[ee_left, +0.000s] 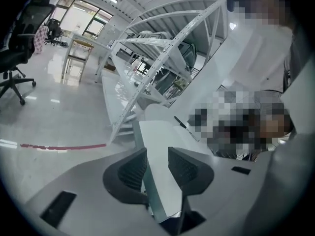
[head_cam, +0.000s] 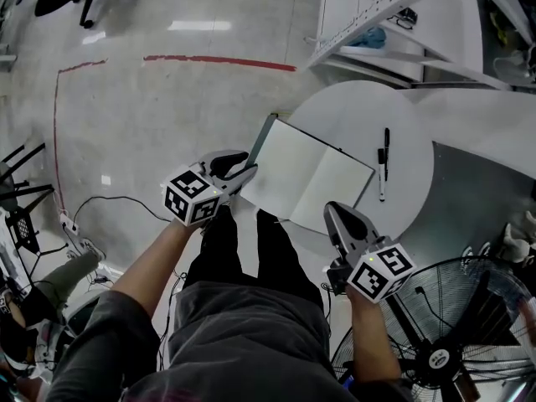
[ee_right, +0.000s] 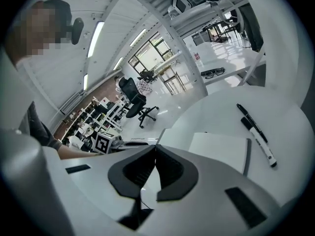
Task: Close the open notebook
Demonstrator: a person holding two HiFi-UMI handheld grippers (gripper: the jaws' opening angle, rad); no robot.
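Note:
The open notebook (head_cam: 306,174) lies with blank white pages on the round white table (head_cam: 352,111). Its grey left cover (head_cam: 261,142) is tilted up at the table's left edge. My left gripper (head_cam: 249,167) is at that edge, and in the left gripper view (ee_left: 157,157) its jaws stand apart with the thin cover and page edge (ee_left: 148,181) between them, unpressed. My right gripper (head_cam: 335,212) hovers at the notebook's near corner. In the right gripper view (ee_right: 155,149) its pads meet with nothing between them, and the notebook (ee_right: 219,149) lies just beyond.
Two black-and-white pens (head_cam: 383,162) lie on the table to the right of the notebook, also seen as pens (ee_right: 256,132). A floor fan (head_cam: 452,333) stands at lower right. A white metal rack (head_cam: 394,23) is behind the table. The person's legs are below the table edge.

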